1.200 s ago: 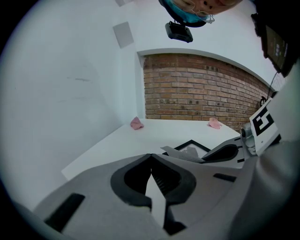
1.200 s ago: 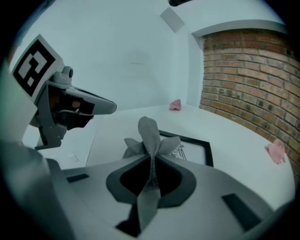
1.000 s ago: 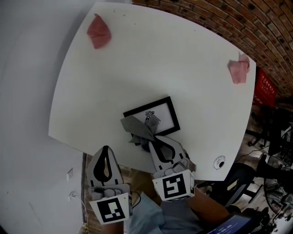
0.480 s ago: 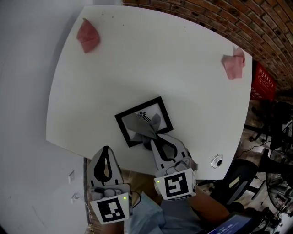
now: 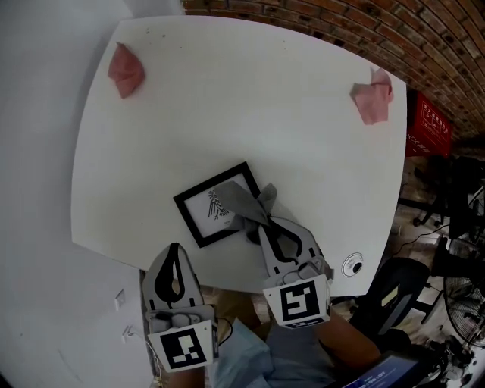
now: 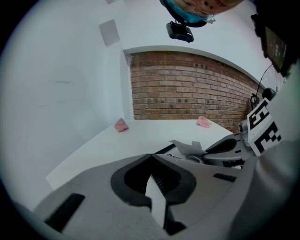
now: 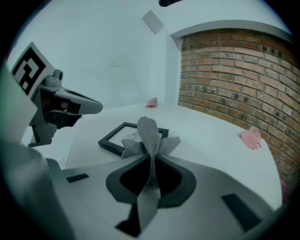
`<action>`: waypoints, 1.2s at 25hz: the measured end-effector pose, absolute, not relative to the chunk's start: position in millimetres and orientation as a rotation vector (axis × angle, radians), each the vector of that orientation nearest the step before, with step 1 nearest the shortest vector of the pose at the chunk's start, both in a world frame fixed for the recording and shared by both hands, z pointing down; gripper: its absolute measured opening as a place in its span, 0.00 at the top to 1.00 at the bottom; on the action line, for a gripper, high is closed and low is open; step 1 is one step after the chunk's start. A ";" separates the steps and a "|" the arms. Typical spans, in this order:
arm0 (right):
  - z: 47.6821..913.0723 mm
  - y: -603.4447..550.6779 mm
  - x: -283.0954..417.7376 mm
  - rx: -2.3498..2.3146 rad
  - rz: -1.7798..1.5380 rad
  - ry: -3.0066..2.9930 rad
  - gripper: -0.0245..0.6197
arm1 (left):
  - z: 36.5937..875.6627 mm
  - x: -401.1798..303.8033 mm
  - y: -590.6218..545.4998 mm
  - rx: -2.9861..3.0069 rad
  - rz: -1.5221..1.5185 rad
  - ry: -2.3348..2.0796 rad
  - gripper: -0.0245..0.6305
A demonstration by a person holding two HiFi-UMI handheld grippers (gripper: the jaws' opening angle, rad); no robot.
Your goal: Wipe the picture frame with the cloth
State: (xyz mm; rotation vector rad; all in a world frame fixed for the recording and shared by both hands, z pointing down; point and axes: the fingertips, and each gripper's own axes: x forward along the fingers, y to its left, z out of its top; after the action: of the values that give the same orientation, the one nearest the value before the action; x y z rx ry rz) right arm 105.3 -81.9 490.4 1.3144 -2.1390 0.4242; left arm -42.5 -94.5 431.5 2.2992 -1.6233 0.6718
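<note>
Pinching a grey fabric cloth (image 7: 149,131) between its jaws, the right gripper (image 7: 151,159) is clamped tight on the bunched middle, and loose flaps fan out past the tips. In the head view the right gripper (image 5: 264,221) sits at the right corner of the black rectangular picture frame with white mat and small dark drawing (image 5: 203,214). The cloth (image 5: 242,201) drapes over that corner and onto the glass. The frame lies flat and skewed near the front edge of the white rounded table (image 5: 250,98). The left gripper (image 6: 151,157) has its jaws pressed together with nothing between them. It hangs at the table's front edge, near the frame's nearest corner but apart from it (image 5: 176,247). Two crumpled pink cloths lie well apart at the far corners, one left (image 5: 125,68) and one right (image 5: 371,102). A red brick wall (image 5: 341,23) lies beyond the table.
</note>
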 end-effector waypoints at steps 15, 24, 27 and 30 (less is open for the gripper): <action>424.2 -92.4 121.4 1.407 0.314 -2.183 0.90 | 383.6 -44.6 -75.9 2.304 0.559 -1.701 0.95; 410.1 -116.7 48.0 1.304 0.320 -2.283 0.90 | 360.0 -107.2 -73.7 2.221 0.535 -1.838 0.95; 424.1 -120.2 26.8 1.256 0.342 -2.281 0.90 | 368.1 -127.4 -75.0 2.177 0.542 -1.857 0.95; 444.6 -120.9 12.5 1.209 0.366 -2.254 0.90 | 381.1 -141.1 -78.4 2.143 0.551 -1.854 0.95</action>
State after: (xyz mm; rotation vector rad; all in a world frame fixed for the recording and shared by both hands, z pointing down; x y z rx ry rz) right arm 12.5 -120.9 444.6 1.2087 -2.2539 0.3660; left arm -141.1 -78.4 381.1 2.1426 -1.8543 0.5509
